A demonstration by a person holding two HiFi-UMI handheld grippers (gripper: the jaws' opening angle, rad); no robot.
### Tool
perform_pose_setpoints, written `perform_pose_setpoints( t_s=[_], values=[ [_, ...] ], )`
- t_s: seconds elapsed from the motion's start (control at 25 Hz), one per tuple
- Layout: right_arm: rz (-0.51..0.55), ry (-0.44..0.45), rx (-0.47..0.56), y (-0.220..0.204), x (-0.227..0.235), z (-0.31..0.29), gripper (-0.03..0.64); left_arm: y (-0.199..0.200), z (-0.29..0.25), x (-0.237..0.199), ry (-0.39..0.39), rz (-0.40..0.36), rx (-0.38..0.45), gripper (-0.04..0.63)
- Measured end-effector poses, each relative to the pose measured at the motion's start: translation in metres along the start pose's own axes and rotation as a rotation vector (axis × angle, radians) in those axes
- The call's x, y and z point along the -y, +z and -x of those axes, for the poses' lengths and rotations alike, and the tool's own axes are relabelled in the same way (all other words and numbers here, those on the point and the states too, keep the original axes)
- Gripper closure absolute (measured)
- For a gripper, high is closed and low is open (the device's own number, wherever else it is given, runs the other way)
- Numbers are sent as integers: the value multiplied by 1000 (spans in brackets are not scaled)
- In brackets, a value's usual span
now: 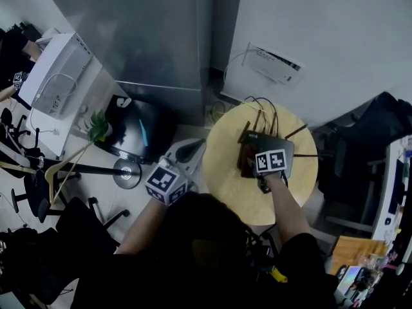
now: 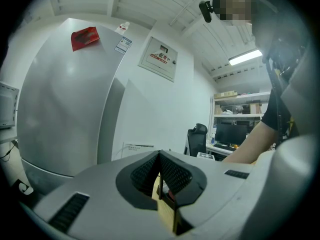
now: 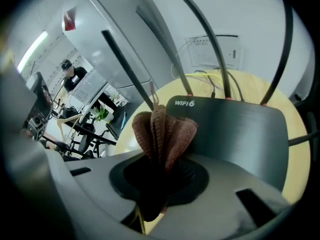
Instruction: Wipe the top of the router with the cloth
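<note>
"On the round table (image 1: 222, 169) in the head view, where is the router (image 1: 267, 140)?"

"It lies near the middle, and the right gripper (image 1: 252, 163) is over it."

"And the left gripper view?"

"The left gripper (image 2: 160, 176) has its jaws pressed together on nothing, off to the side."

"And the right gripper view?"

"Its jaws pinch the brown cloth (image 3: 162, 129) by the router's top. It should press the cloth flat, rub slowly edge to edge, and miss the antennas (image 3: 127, 70)."

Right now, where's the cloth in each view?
Head view: cloth right of centre, at the router's left edge.
Left gripper view: cannot be made out.
Right gripper view: centre, bunched between the jaws.
Shared landmark: grey cabinet with red tag.
</note>
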State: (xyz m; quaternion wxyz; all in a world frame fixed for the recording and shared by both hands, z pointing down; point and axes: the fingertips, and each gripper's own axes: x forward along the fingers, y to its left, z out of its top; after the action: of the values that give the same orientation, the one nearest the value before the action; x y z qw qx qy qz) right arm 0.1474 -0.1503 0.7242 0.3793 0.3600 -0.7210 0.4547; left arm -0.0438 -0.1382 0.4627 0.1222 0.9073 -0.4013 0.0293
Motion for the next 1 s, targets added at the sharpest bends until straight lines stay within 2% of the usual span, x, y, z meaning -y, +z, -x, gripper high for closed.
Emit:
perform_pose_setpoints(
  t_s=[0.16, 0.4, 0.64, 1.0],
  values=[
    [15, -55, 1, -12, 26, 13, 551, -1, -9, 3, -13, -1, 6, 597],
    [-53, -87, 26, -27, 63, 34, 551, 3, -25, 14, -47, -3, 10, 597],
    [-92, -127, 37, -39, 97, 53, 551, -3, -40, 28, -95, -12, -26, 597],
    [-160, -208, 72, -60, 151, 84, 551, -5, -51, 37, -112, -28, -39, 597]
  ],
)
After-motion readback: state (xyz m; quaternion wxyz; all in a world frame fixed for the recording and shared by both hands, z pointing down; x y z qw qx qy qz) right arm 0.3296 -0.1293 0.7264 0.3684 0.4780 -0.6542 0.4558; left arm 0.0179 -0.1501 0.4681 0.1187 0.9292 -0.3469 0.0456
